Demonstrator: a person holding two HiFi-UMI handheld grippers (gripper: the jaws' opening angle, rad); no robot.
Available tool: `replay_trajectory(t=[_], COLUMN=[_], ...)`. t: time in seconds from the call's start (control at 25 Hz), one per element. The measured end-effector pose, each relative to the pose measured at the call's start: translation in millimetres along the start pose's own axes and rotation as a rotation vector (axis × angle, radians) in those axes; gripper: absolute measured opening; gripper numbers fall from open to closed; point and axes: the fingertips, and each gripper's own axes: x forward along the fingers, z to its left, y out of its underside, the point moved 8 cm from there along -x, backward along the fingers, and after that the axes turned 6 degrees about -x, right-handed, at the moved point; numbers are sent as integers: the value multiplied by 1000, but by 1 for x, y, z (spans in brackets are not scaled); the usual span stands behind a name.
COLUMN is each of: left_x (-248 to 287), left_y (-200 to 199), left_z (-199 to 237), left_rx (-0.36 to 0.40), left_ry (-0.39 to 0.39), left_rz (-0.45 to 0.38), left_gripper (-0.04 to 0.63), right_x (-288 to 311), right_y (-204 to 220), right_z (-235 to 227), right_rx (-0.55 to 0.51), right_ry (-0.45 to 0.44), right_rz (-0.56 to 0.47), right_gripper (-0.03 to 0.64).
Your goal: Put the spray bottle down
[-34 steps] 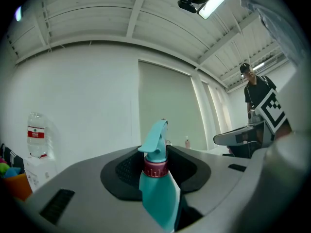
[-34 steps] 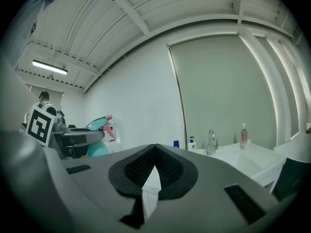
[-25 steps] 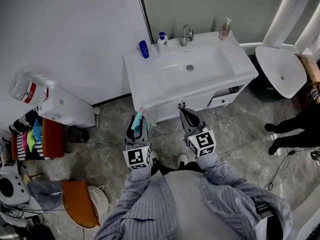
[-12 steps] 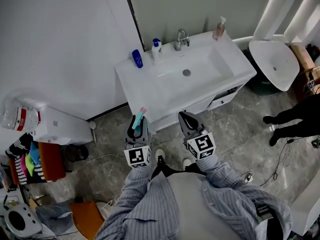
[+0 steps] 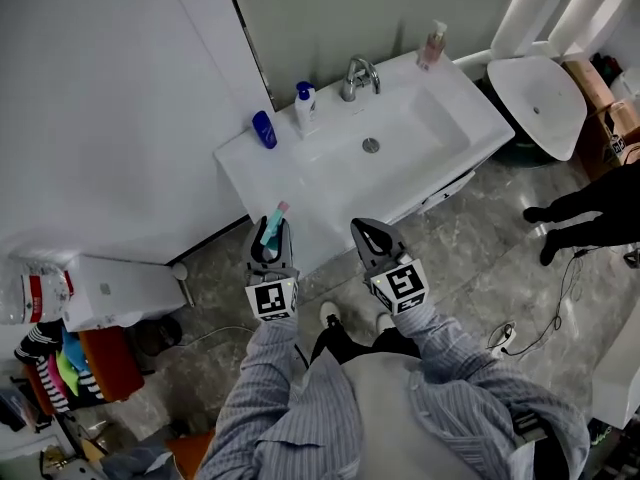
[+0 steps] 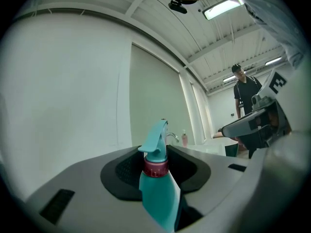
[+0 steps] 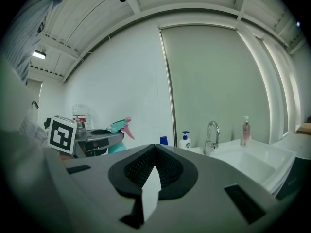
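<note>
- Head view: stepped closer to the white table (image 5: 240,160) than a second ago, both arms carried along; front edge now just ahead of both sets of tips.
- Left hand-held gripper (image 5: 271,248) clenched on the teal spray bottle (image 5: 272,230), so still carried, not yet set down; right hand-held gripper (image 5: 367,236) level beside it, pinched shut on nothing.
- Straight ahead of the left one: the table's bare near corner, probably the handiest spot, and reached by the very hand that carries.
- Sunk in the table ahead of the right one: basin (image 5: 420,128), showing only its drain. Along the back edge: blue bottle (image 5: 264,129), white pump bottle (image 5: 305,107), tap (image 5: 357,75), pink bottle (image 5: 432,44) farthest right.
- Left gripper view: bottle upright between the jaws, long axis vertical, red collar and trigger head standing above the pads, body gripped below.
- Right gripper view: jaws closed together, nothing between; off to their left the other gripper with the bottle's pink nozzle, ahead and right the tap and basin.
</note>
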Motion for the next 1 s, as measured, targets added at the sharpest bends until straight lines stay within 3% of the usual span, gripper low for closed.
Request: replay_trajectory(t=[0.28, 0.52, 1.0], left_x=[49, 80, 129], left_y=[34, 66, 121], left_z=[41, 69, 81], left_rx=[14, -19, -91], left_ry=[24, 21, 81], left_rz=[20, 16, 23], left_gripper=[140, 140, 143], right_x=[38, 68, 94], right_y=[17, 25, 52], right_z=[-6, -12, -18], right_rx=[23, 25, 25], right_ry=[61, 105, 153], right_rz=[28, 37, 95], right_gripper=[15, 15, 15])
